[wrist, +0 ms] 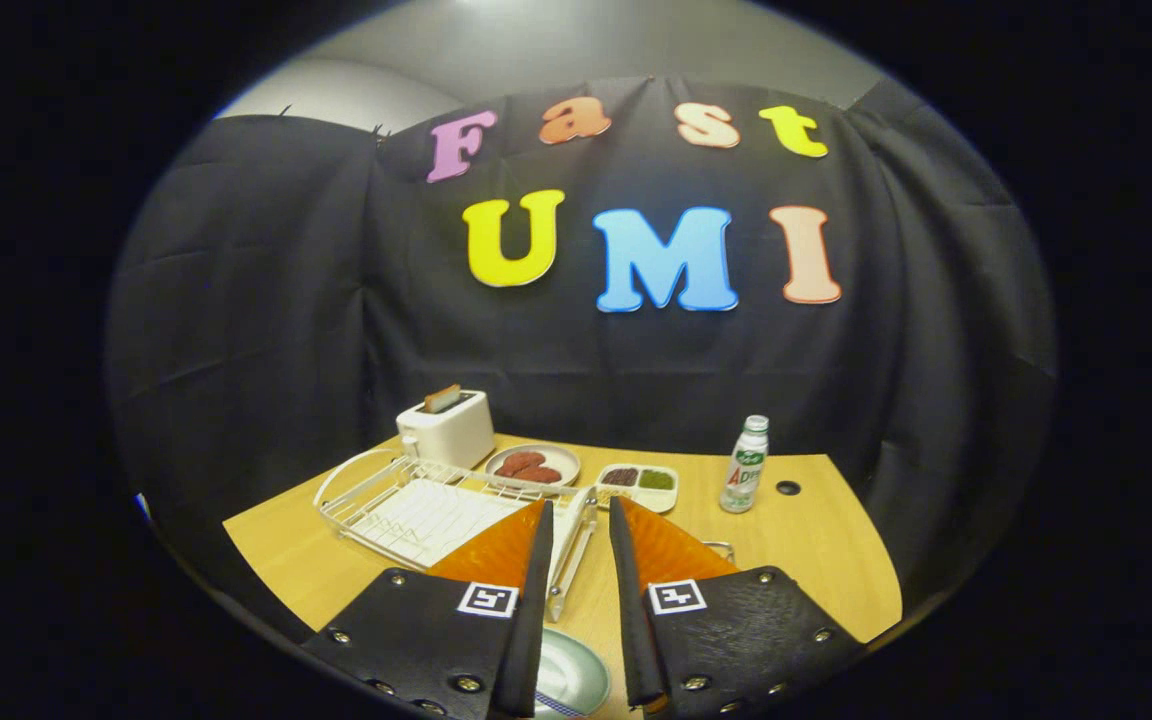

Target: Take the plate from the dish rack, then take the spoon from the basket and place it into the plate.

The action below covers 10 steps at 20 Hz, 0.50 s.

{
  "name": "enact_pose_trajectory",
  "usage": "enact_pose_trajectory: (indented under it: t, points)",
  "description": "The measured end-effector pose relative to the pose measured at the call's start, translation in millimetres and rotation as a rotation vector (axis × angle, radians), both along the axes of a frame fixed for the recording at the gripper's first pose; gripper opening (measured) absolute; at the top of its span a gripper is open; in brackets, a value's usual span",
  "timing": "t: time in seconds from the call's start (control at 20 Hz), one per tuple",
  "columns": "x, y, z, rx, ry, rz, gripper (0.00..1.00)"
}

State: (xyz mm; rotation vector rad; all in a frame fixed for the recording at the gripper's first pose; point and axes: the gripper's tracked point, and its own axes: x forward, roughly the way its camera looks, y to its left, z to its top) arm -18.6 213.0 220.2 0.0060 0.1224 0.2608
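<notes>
My gripper hangs over the wooden table, its two orange fingers only a narrow gap apart. A pale long spoon sits in that gap, held between the fingers, leaning against the left finger with its lower end pointing down. Right below the fingers a pale green plate with a dark rim lies flat on the table. The white wire dish rack stands just beyond the left finger. A wire handle of the basket peeks out behind the right finger; the remainder of the basket is hidden.
A white toaster with a slice in it stands at the back left. Beside it are a plate of red food and a two-part dish. A small bottle stands back right, near a hole in the table.
</notes>
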Motion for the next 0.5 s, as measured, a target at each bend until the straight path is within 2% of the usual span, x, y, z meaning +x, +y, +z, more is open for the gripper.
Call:
enact_pose_trajectory:
  t: [0.2, 0.25, 0.35, 0.5]
  points:
    - [0, -67, 43, 0.018, -0.112, -0.112, 0.33]
    - [0, -76, 51, 0.046, -0.137, -0.115, 0.37]
    - [10, -105, 56, 0.095, -0.192, -0.141, 0.95]
    - [30, -160, 32, 0.088, -0.311, -0.225, 0.95]
